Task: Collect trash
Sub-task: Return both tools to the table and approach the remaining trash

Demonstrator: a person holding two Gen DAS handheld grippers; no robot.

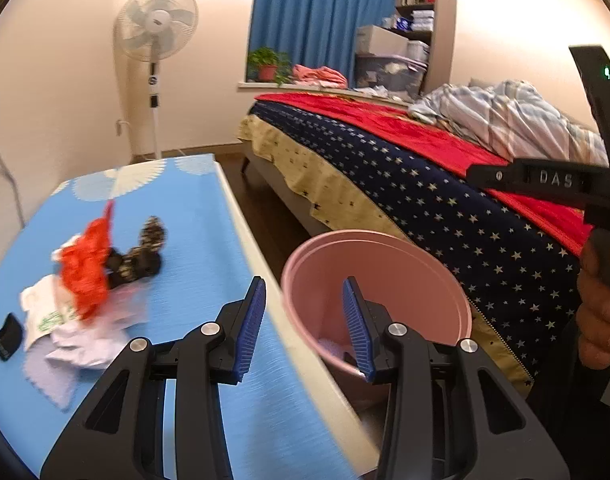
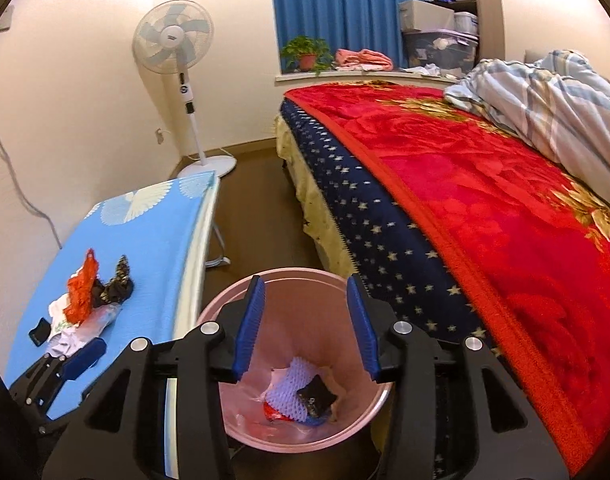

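Hovering over the pink bin [image 2: 305,360] at the lower centre of the right wrist view, the right gripper [image 2: 305,324] had its blue pads apart with nothing between them. Trash already lay at the bin's bottom: a white mesh sleeve [image 2: 291,390], a dark crumpled wrapper [image 2: 317,396] and some red scraps. The left gripper [image 1: 305,328], at the lower centre of its own view, straddled the edge of the blue table [image 1: 193,240], one pad over the tabletop and the other over the bin's mouth; its jaws were also apart and empty. What remained to collect sat on the table at the left of both frames: an orange-red wrapper [image 1: 89,268] on top of crumpled white paper [image 1: 81,344], a dark patterned wrapper [image 1: 141,256] touching it, and a small black item [image 1: 7,336] just beside the heap, too blurred to identify. The likeliest trouble, in my judgement, lay in that heap being loose and overlapped. A pinch on the orange-red piece alone could drag the paper along and shed it on the floor between table and bin, since the bin stood lower than the tabletop and close beside its edge. A grip taken too shallow on thin film could slip on the way across. The flat black item looked hard to get a pad under, and pushing at it might slide it off the table's near end.
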